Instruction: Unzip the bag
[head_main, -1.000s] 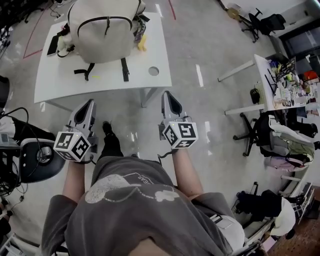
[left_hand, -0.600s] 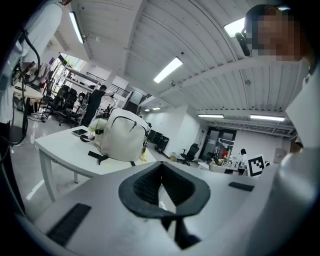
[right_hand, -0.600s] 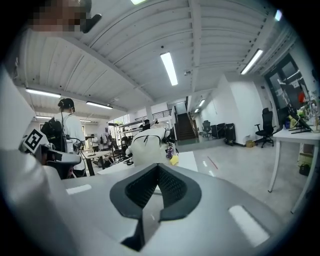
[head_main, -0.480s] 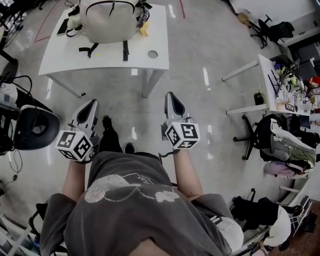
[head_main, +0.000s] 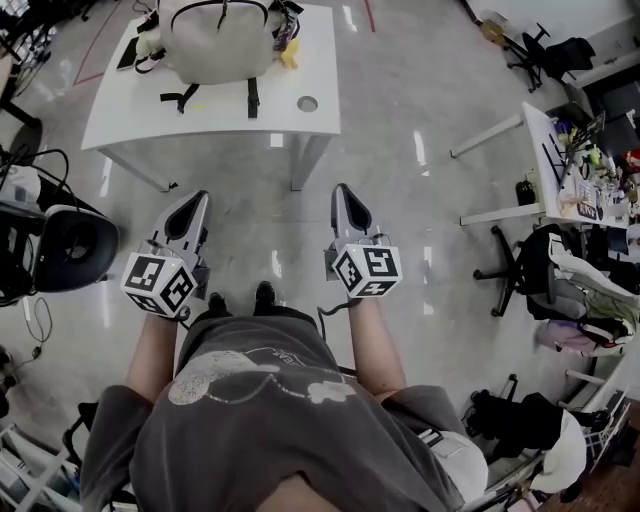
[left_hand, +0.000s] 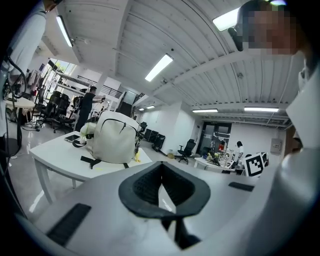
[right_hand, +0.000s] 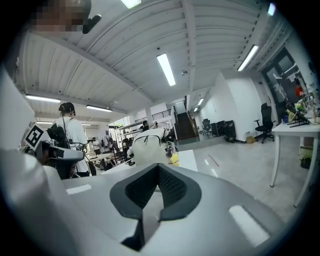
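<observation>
Left gripper (head_main: 193, 205) and right gripper (head_main: 345, 197): jaws pressed together on nothing, both aimed roughly level at the table (head_main: 300, 75), which is well apart from me across the floor. The bag (head_main: 214, 35) sits on the table's far-left part, ahead and left of both grippers, so I judge the left one nearer and first to reach it. It's a bulging cream backpack with a dark zip arcing across its upper face, a pull hanging mid-arc, and two black straps trailing over the tabletop toward me.
</observation>
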